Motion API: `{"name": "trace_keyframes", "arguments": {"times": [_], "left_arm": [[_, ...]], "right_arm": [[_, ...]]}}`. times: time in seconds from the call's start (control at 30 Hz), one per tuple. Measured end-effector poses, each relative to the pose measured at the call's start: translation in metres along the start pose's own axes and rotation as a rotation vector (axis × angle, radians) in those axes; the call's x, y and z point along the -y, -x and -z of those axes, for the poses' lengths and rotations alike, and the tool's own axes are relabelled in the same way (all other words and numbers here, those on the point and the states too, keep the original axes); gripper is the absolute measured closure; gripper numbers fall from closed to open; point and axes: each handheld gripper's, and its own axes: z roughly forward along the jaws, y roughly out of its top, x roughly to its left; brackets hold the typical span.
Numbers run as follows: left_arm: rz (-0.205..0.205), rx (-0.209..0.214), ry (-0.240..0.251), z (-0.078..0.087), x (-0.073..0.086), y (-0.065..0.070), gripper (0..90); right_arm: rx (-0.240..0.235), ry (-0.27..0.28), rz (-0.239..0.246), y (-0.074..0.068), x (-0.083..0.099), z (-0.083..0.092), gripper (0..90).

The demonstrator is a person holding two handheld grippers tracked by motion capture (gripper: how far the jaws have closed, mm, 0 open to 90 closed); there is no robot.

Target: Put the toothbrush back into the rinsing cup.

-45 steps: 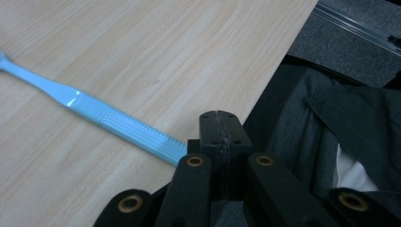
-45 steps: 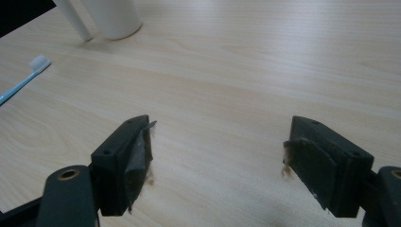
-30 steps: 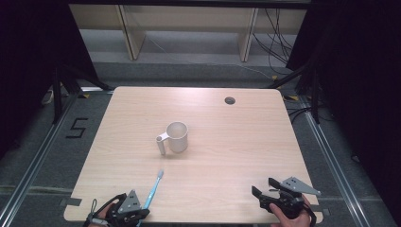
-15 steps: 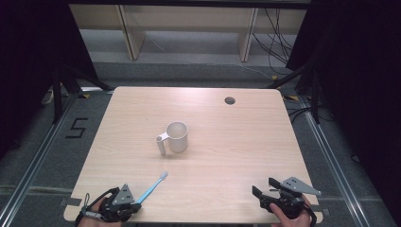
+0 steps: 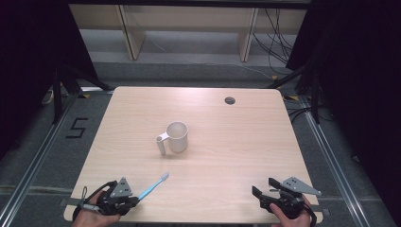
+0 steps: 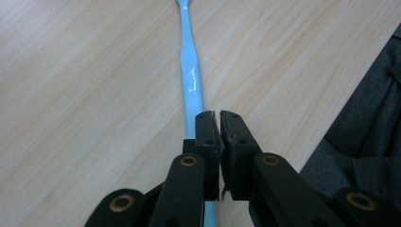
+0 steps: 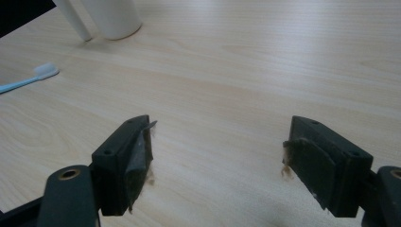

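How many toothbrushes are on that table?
1. A light blue toothbrush lies near the table's front left corner, its bristle head pointing toward the white mug at the middle. Its handle end is at the left tongs. None seems hidden.

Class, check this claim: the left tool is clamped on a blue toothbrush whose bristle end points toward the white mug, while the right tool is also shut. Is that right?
Not quite. The right tool is open, its jaws standing wide apart over bare table, as the right gripper view shows. The rest holds: the left tool is clamped on the blue toothbrush, bristles toward the white mug.
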Motion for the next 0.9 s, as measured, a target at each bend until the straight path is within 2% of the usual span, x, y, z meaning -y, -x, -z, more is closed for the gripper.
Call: {"name": "trace_keyframes", "arguments": {"times": [0.07,0.1,0.13,0.23,0.27,0.33,0.43,0.47,0.57,0.6,0.67,0.7,0.8,0.83,0.9], "left_arm": [[-0.008,0.001,-0.026,0.0,-0.006,-0.003,83.6],[-0.004,0.0,-0.03,0.0,-0.007,-0.004,82.7],[0.004,0.003,-0.043,-0.001,-0.01,-0.006,81.2],[-0.001,0.015,-0.067,-0.004,-0.015,-0.008,78.1],[0.006,0.013,-0.067,-0.006,-0.016,-0.008,76.8],[0.013,0.018,-0.097,-0.008,-0.02,-0.009,72.8],[0.023,0.021,-0.111,-0.011,-0.025,-0.009,70.1],[0.015,0.024,-0.116,-0.012,-0.026,-0.009,69.3],[0.034,0.028,-0.129,-0.014,-0.029,-0.008,68.4],[0.023,0.035,-0.143,-0.014,-0.03,-0.009,68.0],[0.01,0.04,-0.16,-0.015,-0.031,-0.01,67.7],[0.024,0.043,-0.155,-0.016,-0.031,-0.009,67.6],[0.025,0.054,-0.169,-0.017,-0.033,-0.01,67.3],[0.035,0.056,-0.161,-0.018,-0.034,-0.01,67.2],[0.024,0.05,-0.172,-0.019,-0.036,-0.01,67.4]], "right_arm": [[0.0,0.002,0.003,0.0,0.0,0.0,24.0],[-0.013,-0.006,-0.023,-0.001,0.0,0.0,23.9],[-0.013,-0.008,-0.025,-0.001,0.0,0.0,24.0],[-0.008,-0.003,-0.007,0.0,0.0,0.0,24.0],[-0.015,-0.007,-0.015,0.0,0.0,0.0,23.9],[-0.023,-0.008,-0.024,0.0,0.0,0.0,24.0],[-0.006,-0.012,-0.024,-0.001,0.0,0.001,23.9],[-0.003,-0.002,-0.001,0.0,0.0,0.0,23.9],[-0.003,0.002,0.005,0.0,0.0,0.0,23.9],[-0.013,-0.003,-0.012,-0.001,0.0,0.0,23.9],[-0.013,-0.009,-0.01,-0.001,0.0,0.0,23.8],[-0.018,0.0,-0.013,-0.001,0.001,-0.001,23.7],[-0.019,-0.005,-0.017,-0.001,0.0,-0.001,23.7],[-0.019,-0.007,-0.018,-0.001,0.0,-0.001,23.7],[-0.013,-0.006,-0.017,-0.001,0.0,-0.001,23.6]]}}
